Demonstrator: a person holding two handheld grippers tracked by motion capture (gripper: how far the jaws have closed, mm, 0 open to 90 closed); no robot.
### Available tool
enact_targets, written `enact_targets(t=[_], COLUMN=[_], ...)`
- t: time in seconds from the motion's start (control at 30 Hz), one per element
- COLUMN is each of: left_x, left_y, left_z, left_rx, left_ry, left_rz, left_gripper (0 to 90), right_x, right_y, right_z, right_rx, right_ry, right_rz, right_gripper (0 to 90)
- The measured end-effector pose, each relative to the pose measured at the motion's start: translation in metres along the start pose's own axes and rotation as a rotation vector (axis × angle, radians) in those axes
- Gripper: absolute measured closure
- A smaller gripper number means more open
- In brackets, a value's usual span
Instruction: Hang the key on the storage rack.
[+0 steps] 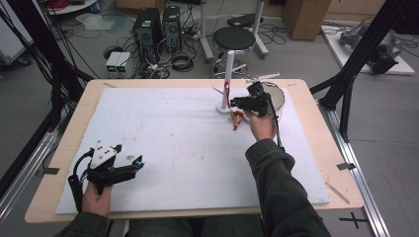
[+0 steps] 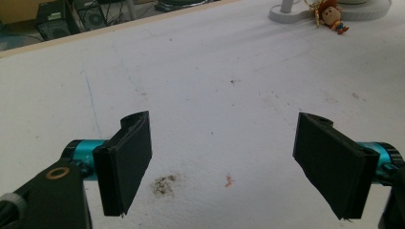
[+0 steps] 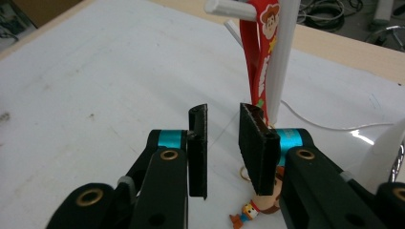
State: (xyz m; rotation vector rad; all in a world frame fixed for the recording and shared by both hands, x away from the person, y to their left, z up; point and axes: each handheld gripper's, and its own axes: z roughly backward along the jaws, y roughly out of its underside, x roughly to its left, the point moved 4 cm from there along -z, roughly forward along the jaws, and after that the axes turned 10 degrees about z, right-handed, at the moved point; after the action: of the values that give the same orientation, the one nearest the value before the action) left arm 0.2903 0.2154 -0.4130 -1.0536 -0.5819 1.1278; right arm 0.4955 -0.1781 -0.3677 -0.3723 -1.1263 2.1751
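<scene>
A white peg stand [image 1: 228,79] rises at the far right of the white foam board [image 1: 173,143]. A red cartoon-print strap [image 3: 255,57] hangs from one of its pegs [image 3: 229,8], down along the pole [image 3: 282,57]. A small cowboy toy figure [image 1: 237,119] on the strap's end lies on the board by the base. My right gripper [image 3: 223,138] sits just in front of the strap, its jaws a narrow gap apart with nothing between them; the figure [image 3: 255,207] shows under its right jaw. My left gripper [image 2: 222,157] rests at the near left [image 1: 139,165], wide open over bare board.
A round dish [image 1: 277,96] lies behind the right hand, near the table's far right corner. A thin white cable [image 3: 310,125] runs across the board past the stand. The wooden table rim [image 1: 323,148] frames the board. A stool [image 1: 233,38] and computers stand beyond.
</scene>
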Motion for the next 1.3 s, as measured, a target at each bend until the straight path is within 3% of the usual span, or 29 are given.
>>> enact_targets(t=[0.3,0.93,1.3], left_x=[0.0,-0.001,-0.002], left_y=[0.0,0.0,0.0], left_z=[-0.001,-0.001,-0.001], left_rx=[0.003,0.003,0.005], left_ry=[-0.001,0.003,0.007], left_rz=[-0.004,0.001,-0.003], left_gripper=[21.3,21.3,21.3], right_x=[-0.002,0.0,0.003], right_y=[0.003,0.006,0.01], right_z=[0.007,0.015,0.018], right_rx=[-0.056,-0.09,-0.106], right_ry=[-0.046,-0.094,-0.107], right_rz=[-0.019,-0.016,-0.016], right_gripper=[65.5,49.7,32.6])
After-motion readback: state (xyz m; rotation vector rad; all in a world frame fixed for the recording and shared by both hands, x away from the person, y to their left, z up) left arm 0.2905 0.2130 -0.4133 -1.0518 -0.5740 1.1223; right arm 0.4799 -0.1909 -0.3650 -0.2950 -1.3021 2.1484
